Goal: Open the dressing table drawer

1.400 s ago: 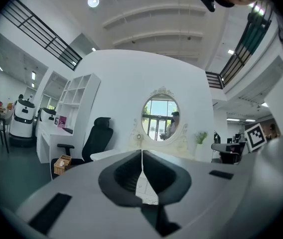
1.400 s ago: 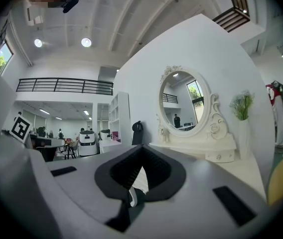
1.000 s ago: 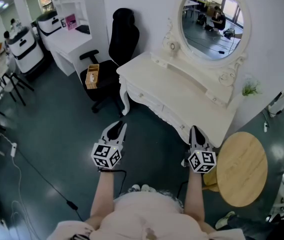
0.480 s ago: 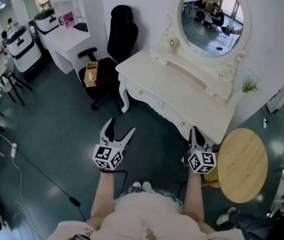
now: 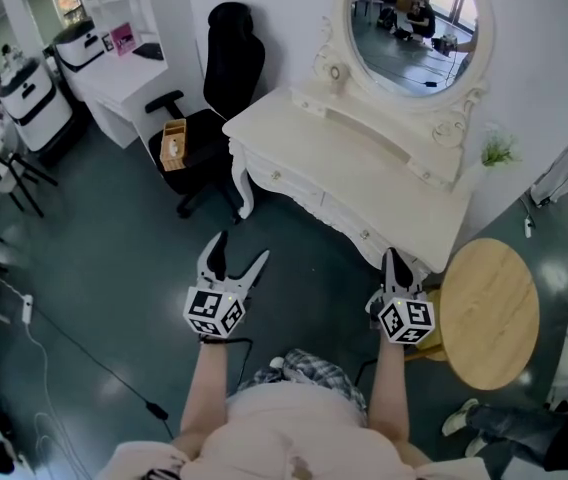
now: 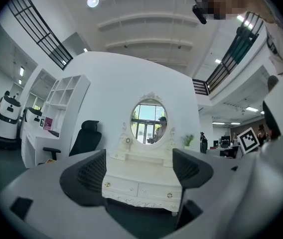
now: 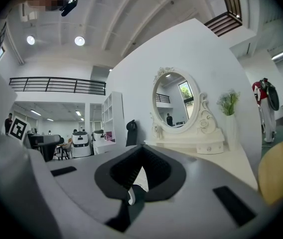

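Observation:
The white dressing table (image 5: pixel 364 173) with an oval mirror (image 5: pixel 414 23) stands ahead of me, two drawers (image 5: pixel 309 203) shut in its front. My left gripper (image 5: pixel 240 250) hovers over the floor short of the table; its jaws have just been opening and stand open with nothing between them. In the left gripper view the drawers (image 6: pixel 140 189) and their knobs (image 6: pixel 169 195) show between the open left gripper's (image 6: pixel 139 172) pads. My right gripper (image 5: pixel 396 264) is shut and empty near the table's right front corner. In its own view the right gripper (image 7: pixel 140 152) points along the tabletop (image 7: pixel 216 158).
A black office chair (image 5: pixel 226 78) with a cardboard box (image 5: pixel 172 145) stands left of the table. A round wooden stool (image 5: pixel 489 313) sits at the right. A white desk (image 5: pixel 124 68) is at the back left, and a cable (image 5: pixel 64 348) crosses the floor.
The left gripper's jaws went from shut to wide open. The right gripper stayed shut and shifted slightly. The head view has swung a little.

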`<act>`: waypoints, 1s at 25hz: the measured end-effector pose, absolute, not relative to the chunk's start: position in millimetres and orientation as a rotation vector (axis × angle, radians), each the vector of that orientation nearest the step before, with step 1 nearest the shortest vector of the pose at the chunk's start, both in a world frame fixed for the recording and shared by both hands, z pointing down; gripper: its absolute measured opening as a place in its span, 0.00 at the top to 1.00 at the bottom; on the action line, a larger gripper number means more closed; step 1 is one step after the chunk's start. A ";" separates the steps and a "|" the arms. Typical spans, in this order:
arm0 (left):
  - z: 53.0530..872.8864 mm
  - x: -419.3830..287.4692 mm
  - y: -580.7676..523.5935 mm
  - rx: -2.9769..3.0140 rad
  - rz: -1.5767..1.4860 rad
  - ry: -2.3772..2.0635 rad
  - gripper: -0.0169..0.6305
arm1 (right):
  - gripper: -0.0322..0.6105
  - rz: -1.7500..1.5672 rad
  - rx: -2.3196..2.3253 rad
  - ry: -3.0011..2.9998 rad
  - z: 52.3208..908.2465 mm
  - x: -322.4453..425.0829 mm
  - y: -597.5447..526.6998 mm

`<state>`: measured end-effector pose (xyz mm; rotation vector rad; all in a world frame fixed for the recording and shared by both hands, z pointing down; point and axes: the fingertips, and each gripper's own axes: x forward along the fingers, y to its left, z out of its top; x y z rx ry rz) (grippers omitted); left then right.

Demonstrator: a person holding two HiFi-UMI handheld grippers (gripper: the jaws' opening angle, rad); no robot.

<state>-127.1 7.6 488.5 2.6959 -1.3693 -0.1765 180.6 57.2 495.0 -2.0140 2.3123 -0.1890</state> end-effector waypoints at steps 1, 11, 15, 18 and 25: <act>489.6 -127.8 7.1 2.700 -0.169 -1.370 0.36 | 0.93 -0.191 -2.017 2.306 496.4 181.7 57.1; 498.6 -120.0 -32.7 2.708 -0.139 -1.368 0.36 | 0.93 -0.201 -2.007 2.303 504.6 182.0 18.5; 504.3 -110.8 -81.3 2.712 -0.125 -1.384 0.36 | 0.93 -0.208 -1.996 2.303 508.8 187.2 -30.5; 510.0 -96.5 -132.9 2.718 -0.118 -1.374 0.36 | 0.93 -0.211 -2.000 2.290 513.7 198.6 -80.4; 503.9 -59.5 -275.9 2.711 -0.130 -1.381 0.36 | 0.93 -0.187 -1.968 2.321 498.6 225.4 -230.0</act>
